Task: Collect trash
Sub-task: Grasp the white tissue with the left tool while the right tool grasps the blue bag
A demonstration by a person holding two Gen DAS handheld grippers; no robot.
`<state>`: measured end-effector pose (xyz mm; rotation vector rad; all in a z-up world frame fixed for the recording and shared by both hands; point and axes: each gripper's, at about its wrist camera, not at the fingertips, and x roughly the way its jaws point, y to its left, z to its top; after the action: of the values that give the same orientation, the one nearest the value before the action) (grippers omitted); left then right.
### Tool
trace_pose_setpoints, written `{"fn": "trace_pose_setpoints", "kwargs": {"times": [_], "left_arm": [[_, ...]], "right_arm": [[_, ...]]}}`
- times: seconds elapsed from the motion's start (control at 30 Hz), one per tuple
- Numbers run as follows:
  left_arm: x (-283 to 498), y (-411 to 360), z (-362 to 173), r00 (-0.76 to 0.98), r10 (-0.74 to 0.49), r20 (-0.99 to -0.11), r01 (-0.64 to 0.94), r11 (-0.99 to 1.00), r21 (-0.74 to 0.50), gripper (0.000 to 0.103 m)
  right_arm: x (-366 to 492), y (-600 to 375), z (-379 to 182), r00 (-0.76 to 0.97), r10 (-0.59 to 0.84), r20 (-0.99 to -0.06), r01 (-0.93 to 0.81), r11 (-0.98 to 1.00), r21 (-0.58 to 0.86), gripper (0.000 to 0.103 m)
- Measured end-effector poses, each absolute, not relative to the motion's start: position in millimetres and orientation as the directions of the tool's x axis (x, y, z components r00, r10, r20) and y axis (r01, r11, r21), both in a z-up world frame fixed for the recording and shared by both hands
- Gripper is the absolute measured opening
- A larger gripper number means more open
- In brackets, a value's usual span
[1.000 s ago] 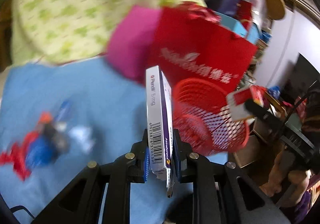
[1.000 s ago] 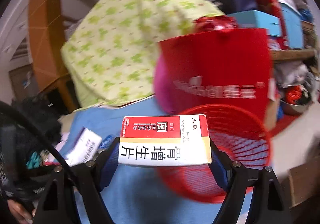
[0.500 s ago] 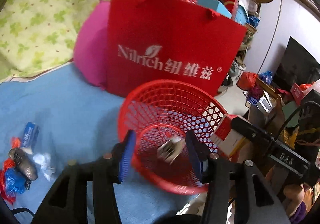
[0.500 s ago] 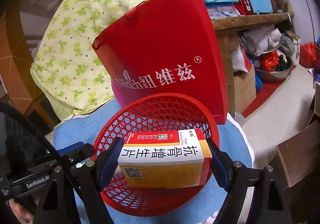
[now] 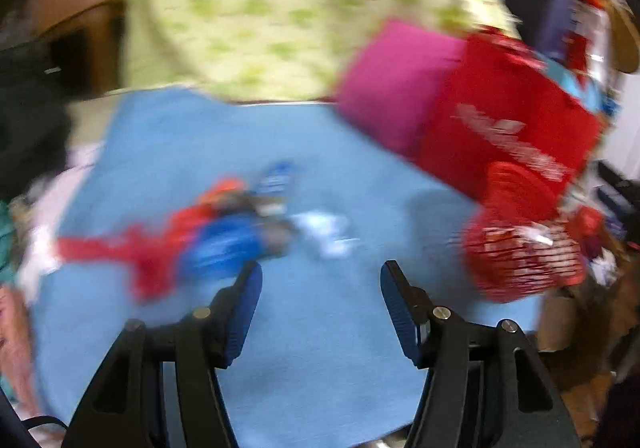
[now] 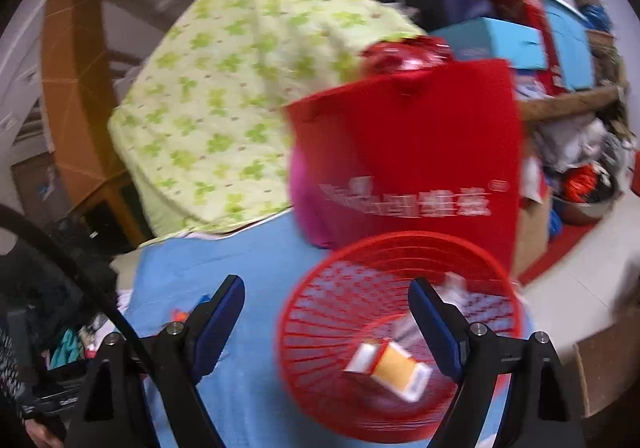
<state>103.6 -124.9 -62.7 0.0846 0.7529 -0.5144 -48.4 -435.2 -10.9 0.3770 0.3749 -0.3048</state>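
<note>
A red mesh basket (image 6: pixel 316 312) stands on the blue cloth (image 6: pixel 256 368); it also shows at the right of the blurred left wrist view (image 5: pixel 520 260). An orange and white medicine box (image 6: pixel 390 368) lies inside it, with a white box (image 6: pixel 456 288) further back. My right gripper (image 6: pixel 326 312) is open and empty above the basket's left rim. My left gripper (image 5: pixel 320 300) is open and empty over the cloth. A blurred pile of trash, red (image 5: pixel 132 252), blue (image 5: pixel 224 244) and white (image 5: pixel 328 228), lies just ahead of it to the left.
A red paper bag (image 6: pixel 408 151) and a pink cushion (image 5: pixel 396 87) stand behind the basket. A green-patterned quilt (image 6: pixel 240 87) rises at the back. Cluttered shelves (image 6: pixel 560 47) and floor are to the right. A cardboard box (image 6: pixel 600 360) sits by the table edge.
My right gripper opened and the orange box dropped into the basket. My left gripper, empty since half a second ago, swung left away from the basket towards the trash pile.
</note>
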Motion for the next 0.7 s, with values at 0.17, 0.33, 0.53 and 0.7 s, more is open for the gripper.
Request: {"fn": "trace_pose_setpoints", "kwargs": {"times": [0.17,0.33,0.53,0.7], "left_arm": [[127,-46,-81,0.703,-0.211,-0.679,0.277,0.961,-0.012,0.063],[147,8,-99,0.718,-0.122,-0.685,0.144,0.989,-0.025,0.063],[171,55,-123,0.699,-0.057,-0.712,0.039,0.998,-0.042,0.063],[198,107,-128,0.685,-0.044,-0.727,-0.09,0.986,-0.144,0.063]], "right_arm": [[-1,-355,-16,0.892,-0.082,-0.444,0.188,0.961,0.201,0.086],[48,-299,-49,0.845,0.044,-0.533,0.067,0.98,0.186,0.086],[103,-275,-108,0.75,0.198,-0.631,0.012,0.95,0.312,0.086],[128,-261,-139,0.708,0.317,-0.631,-0.034,0.908,0.417,0.085]]}}
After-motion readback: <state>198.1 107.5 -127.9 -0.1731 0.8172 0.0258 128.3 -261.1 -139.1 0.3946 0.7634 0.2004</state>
